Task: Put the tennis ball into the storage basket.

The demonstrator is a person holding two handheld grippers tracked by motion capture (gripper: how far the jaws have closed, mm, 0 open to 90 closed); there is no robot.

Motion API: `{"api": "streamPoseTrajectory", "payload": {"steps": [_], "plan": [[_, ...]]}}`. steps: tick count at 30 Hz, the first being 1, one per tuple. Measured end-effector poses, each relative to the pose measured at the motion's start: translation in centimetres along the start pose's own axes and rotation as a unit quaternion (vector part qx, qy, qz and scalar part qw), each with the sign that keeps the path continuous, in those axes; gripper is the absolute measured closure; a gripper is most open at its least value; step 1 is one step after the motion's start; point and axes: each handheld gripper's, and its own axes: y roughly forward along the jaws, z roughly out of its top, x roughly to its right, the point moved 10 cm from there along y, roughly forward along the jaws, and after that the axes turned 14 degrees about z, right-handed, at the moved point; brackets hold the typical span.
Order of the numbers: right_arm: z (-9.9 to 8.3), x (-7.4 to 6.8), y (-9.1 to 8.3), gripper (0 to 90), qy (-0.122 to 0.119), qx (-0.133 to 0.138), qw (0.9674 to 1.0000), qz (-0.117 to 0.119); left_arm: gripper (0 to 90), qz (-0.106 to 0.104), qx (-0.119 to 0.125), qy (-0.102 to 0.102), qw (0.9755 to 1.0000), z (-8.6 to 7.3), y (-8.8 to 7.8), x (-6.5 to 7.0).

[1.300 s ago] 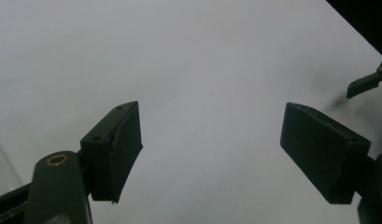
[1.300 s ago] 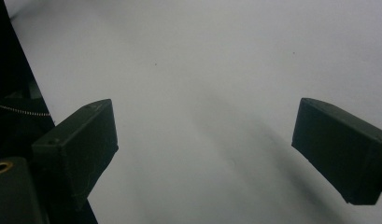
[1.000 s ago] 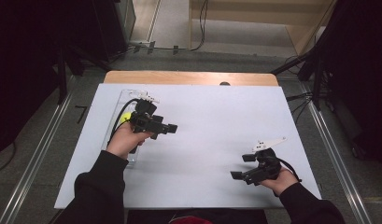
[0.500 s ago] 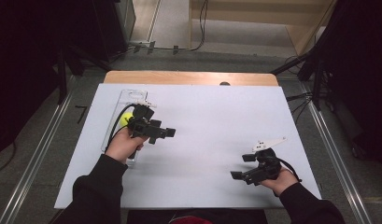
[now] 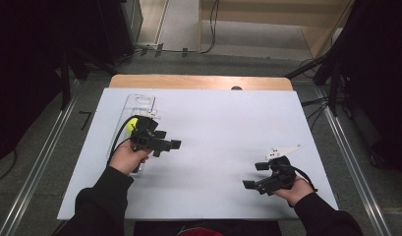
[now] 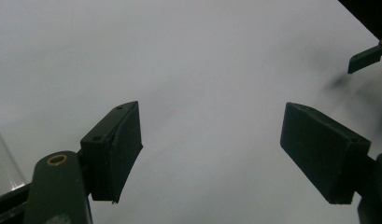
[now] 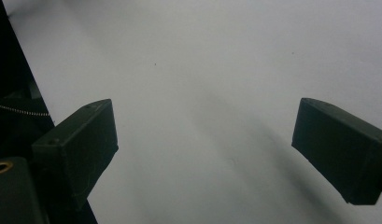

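My left gripper [image 5: 170, 139] hovers over the left half of the white table [image 5: 223, 118], jaws pointing right and open with nothing between them. In the left gripper view the left gripper [image 6: 209, 149] frames bare white surface. Just behind that hand lies a clear plastic tube [image 5: 139, 104], and a yellow-green ball [image 5: 132, 123] appears to sit inside it. My right gripper [image 5: 252, 175] rests low at the near right, jaws pointing left and open. Bare table alone lies between the jaws of the right gripper [image 7: 205, 149] in its own view.
A small white flat part [image 5: 283, 151] lies just behind the right hand. A wooden strip [image 5: 198, 81] runs along the table's far edge. Metal rails [image 5: 358, 162] flank the table on the floor. The other gripper's jaw tip [image 6: 366, 58] shows far off in the left gripper view.
The left hand has drifted a little toward the near edge, away from the tube's far end. The right hand has stayed put.
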Motion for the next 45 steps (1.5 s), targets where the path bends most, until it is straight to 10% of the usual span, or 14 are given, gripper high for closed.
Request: {"api": "streamPoseTrajectory", "payload": {"steps": [19,45], "plan": [[0.0,0.0,-0.1,5.0,0.002,0.0,1.0,-0.001,21.0,-0.02,0.012,0.056,0.9982,-3.0,-0.4,1.9],[0.0,0.1,0.0,5.0,0.003,0.001,1.0,-0.002,21.0,-0.044,0.018,0.068,0.9965,-6.3,-1.2,2.3]]}}
